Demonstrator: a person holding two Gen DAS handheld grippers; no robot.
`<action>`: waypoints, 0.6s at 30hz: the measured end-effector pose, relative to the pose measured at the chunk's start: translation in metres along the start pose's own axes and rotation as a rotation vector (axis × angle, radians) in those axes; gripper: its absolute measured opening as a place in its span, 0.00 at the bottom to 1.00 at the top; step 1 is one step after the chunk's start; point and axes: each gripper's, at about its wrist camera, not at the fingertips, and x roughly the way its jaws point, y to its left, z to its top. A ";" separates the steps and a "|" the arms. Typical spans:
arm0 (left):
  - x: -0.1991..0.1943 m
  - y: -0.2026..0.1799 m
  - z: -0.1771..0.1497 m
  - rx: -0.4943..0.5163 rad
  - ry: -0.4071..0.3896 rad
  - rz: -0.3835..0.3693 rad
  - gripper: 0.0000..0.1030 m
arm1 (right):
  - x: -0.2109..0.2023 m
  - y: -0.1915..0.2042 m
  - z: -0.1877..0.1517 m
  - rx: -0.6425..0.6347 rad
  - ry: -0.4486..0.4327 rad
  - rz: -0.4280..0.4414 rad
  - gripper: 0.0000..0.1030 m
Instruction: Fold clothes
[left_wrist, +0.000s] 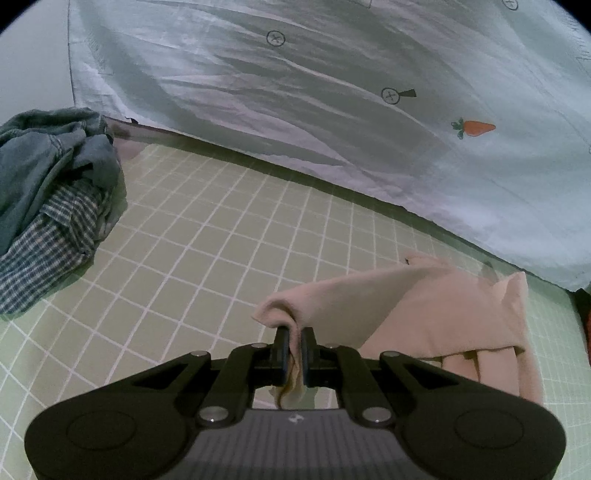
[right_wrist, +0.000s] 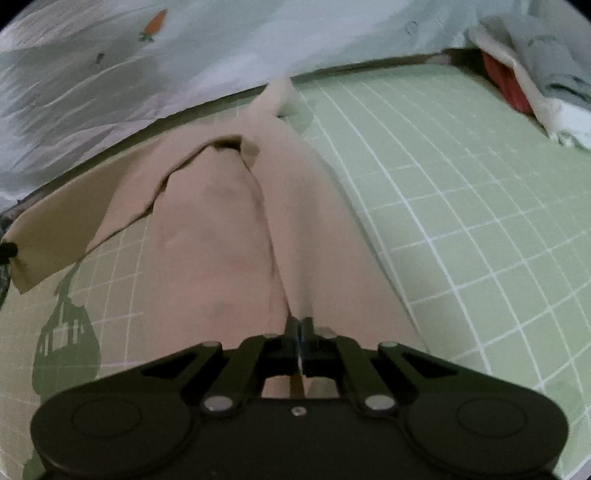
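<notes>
Left claw (left_wrist: 294, 341) clamped on a bunched corner of the pink garment (left_wrist: 424, 314), lifted off the green grid mat (left_wrist: 207, 236). Right claw (right_wrist: 300, 328) pinched together on a fold of the same garment (right_wrist: 221, 240), which runs toward 12 o'clock. Crumpled blue and plaid clothes (left_wrist: 51, 192) at 9 o'clock in the left view.

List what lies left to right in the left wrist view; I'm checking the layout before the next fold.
Blue clothes pile → bare green grid mat → left gripper pinching the pink garment → red item at the right edge.
</notes>
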 end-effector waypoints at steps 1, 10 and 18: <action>0.000 0.000 0.000 -0.003 0.002 -0.002 0.08 | 0.000 -0.001 0.001 0.010 0.002 0.000 0.09; -0.004 -0.045 -0.005 0.056 0.009 -0.087 0.08 | -0.020 -0.020 0.020 0.080 -0.069 -0.001 0.57; -0.009 -0.133 -0.043 0.227 0.116 -0.304 0.08 | -0.014 -0.047 0.027 0.105 -0.064 -0.003 0.58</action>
